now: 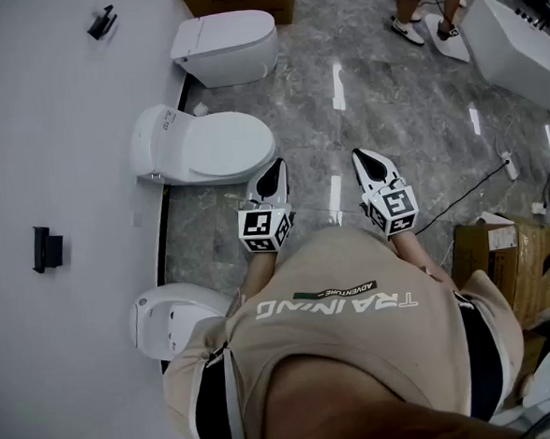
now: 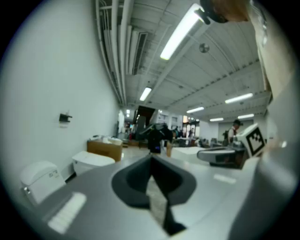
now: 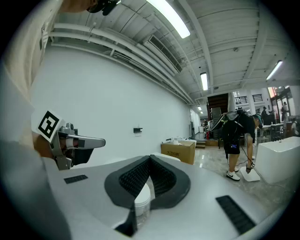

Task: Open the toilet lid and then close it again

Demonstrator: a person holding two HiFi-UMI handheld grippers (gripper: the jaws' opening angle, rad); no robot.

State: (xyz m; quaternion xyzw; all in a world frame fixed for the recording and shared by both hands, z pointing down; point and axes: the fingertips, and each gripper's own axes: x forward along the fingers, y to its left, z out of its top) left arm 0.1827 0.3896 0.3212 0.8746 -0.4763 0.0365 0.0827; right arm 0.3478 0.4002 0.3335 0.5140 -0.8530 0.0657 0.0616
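Left gripper [image 1: 277,167] and right gripper [image 1: 365,157]: jaws together, empty, side by side, apart | wall [image 1: 53,135]: at left | floor [image 1: 388,93]: open marble ahead of both tips | toilet [image 1: 215,148]: lid down, backed to wall, front rim near left tip

We're in a sanitaryware showroom or test hall, not a home bathroom. Three toilets [image 1: 204,148] stand in a row along one white wall [image 1: 52,117], with a tub [image 1: 517,47] out on open marble-look floor [image 1: 370,95]. Cardboard boxes [image 1: 498,255] sit around. Overhead are strip lights [image 3: 171,18] and bare pipes [image 2: 115,51], and people [image 3: 236,140] are further down the long hall.
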